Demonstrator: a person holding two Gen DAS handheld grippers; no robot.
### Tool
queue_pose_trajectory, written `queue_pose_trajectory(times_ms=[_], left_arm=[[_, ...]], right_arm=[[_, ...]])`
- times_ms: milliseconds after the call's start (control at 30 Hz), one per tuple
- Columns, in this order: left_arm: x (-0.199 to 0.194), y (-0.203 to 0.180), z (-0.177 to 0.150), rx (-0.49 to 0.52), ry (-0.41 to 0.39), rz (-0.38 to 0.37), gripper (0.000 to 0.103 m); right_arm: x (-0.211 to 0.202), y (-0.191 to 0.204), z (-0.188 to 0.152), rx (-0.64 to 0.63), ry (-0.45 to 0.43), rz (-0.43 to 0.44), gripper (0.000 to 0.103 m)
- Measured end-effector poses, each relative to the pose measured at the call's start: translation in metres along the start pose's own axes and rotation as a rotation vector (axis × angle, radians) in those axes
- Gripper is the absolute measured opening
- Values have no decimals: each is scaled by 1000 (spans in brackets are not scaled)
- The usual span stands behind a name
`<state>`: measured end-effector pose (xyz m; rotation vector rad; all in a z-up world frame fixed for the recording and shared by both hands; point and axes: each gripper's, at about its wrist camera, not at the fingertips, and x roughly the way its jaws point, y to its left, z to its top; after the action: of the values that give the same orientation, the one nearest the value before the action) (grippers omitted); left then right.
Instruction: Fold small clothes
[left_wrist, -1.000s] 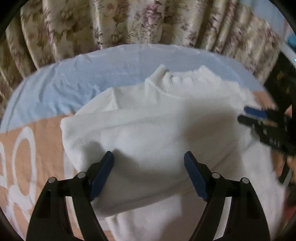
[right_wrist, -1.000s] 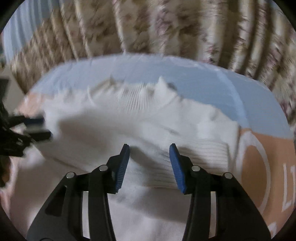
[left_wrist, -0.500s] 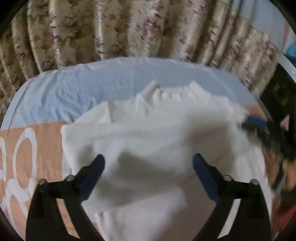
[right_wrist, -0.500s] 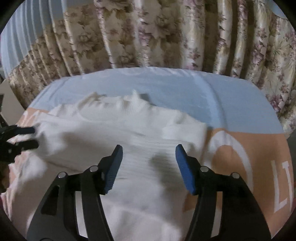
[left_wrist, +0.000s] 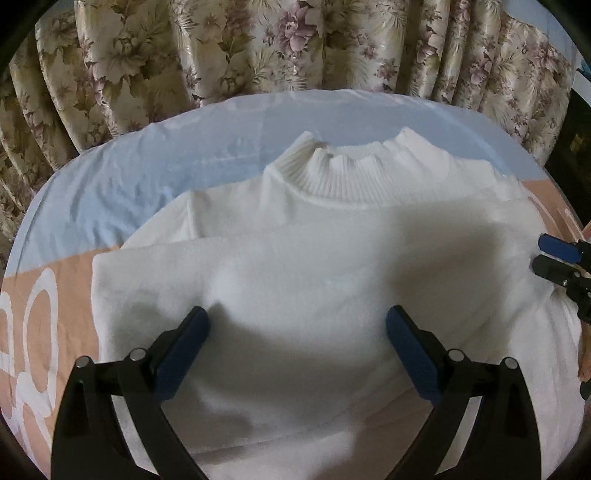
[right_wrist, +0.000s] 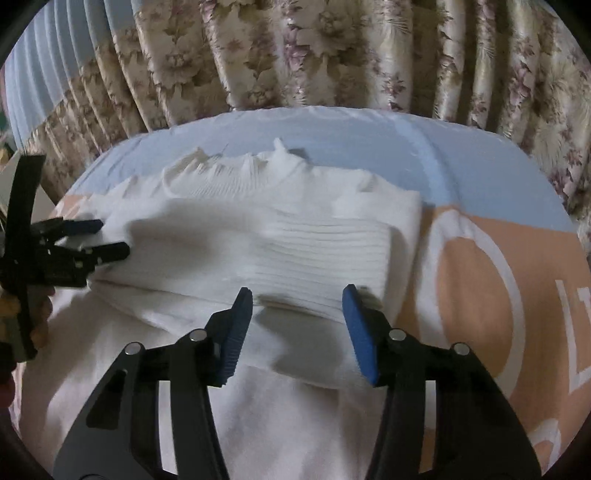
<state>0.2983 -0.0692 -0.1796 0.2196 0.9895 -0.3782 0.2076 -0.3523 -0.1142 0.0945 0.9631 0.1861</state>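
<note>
large white letters on the bedsheet (right_wrist: 480, 280), cut off: "l".

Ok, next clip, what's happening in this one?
A person with a handheld gripper in each hand is folding a white sweater laid on a blue-and-peach bedsheet in front of floral curtains. Both sleeves lie across the chest, the ribbed cuff on top and the collar at the far end. The left gripper and the right gripper are over the sweater, jaws open, holding nothing.
</note>
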Motion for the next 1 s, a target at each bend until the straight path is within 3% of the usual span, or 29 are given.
queue_pose_trajectory(times_ms=[100,133,200,367,433,600,767,867,1000], left_arm=[[-14,8,2,-51,12,-24,97],[-24,10,2,-70,-1,-39,97],[-48,14,-3,-88,-32,-60,97],[-99,25,-30,-139,-59,-53,101],[-114,30,-46,-180,-63,-56,101],[-149,39,-97,-294,-76,-64,101],[-184,22,-145,-271,-121,84,101],[-191,18,-170,-263,-95,113,101],[-193,11,-199,-259,-30,96,101]], right_arm=[[-7,6,2,-11,-9,-8,61],[-14,7,4,-8,-29,0,68],[-37,11,6,11,-81,39,72],[-87,27,-2,17,-178,38,100],[-103,34,-10,27,-191,38,100],[-120,47,-40,63,-106,48,100],[-143,66,-82,-5,-94,-80,100],[-153,73,-101,-37,-77,-170,100],[-171,75,-125,-19,-73,-144,100]])
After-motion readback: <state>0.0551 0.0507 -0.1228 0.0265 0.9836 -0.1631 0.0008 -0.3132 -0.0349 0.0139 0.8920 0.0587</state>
